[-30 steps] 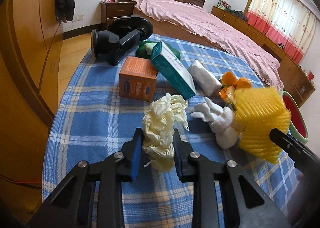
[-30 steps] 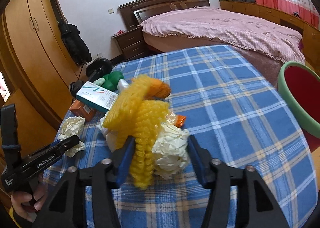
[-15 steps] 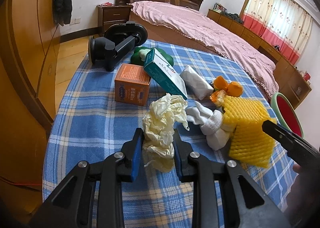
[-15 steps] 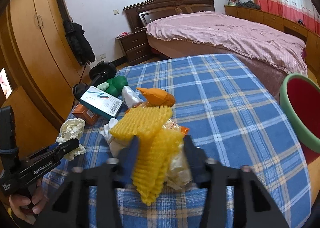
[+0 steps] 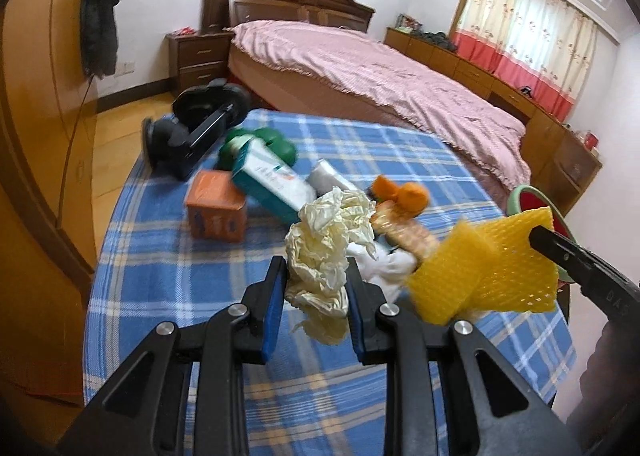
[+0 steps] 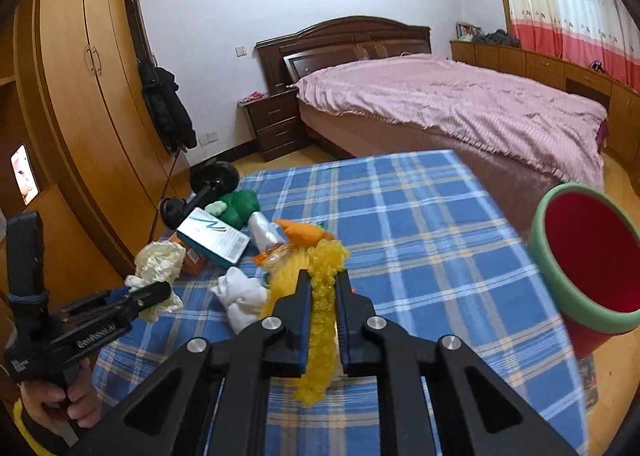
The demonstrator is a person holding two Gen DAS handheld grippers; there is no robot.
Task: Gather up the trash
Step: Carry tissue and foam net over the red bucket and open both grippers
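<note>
A crumpled cream paper wad (image 5: pixel 326 252) sits low in the centre of the left wrist view, squeezed between the blue-padded fingers of the left gripper (image 5: pixel 316 276), which are clamped on it; the wad's lower end hangs free below the pads. In the right wrist view the same wad (image 6: pixel 158 262) shows at the left edge, at the tip of that gripper (image 6: pixel 154 294), with a hand (image 6: pixel 66 400) on the handle in the lower left corner.

The yellow foam net (image 6: pixel 322 308) runs down the centre of the right wrist view, pinched by the right gripper (image 6: pixel 322 284), whose fingers are pressed nearly together on it; its tail dangles beneath the pads. In the left wrist view the net (image 5: pixel 492 264) appears at the right, gripped by the other tool's dark finger.

Behind both pieces, in the middle of the frames, the remaining litter lies on the blue plaid tablecloth (image 6: pixel 420 224): a white crumpled tissue (image 6: pixel 240 294), a clear snack wrapper (image 5: pixel 404 226), orange peel (image 5: pixel 400 192), a teal and white box (image 5: pixel 272 182) leaning on an orange box (image 5: pixel 218 210), and a green item (image 5: pixel 276 144) behind them. A black dumbbell (image 5: pixel 200 128) rests at the cloth's far left edge.

A red bin with a green rim (image 6: pixel 588 260) stands at the right edge of the right wrist view, beside the table. A bed with a pink cover (image 6: pixel 460 104) fills the upper right, and a wooden wardrobe (image 6: pixel 80 96) the left.
</note>
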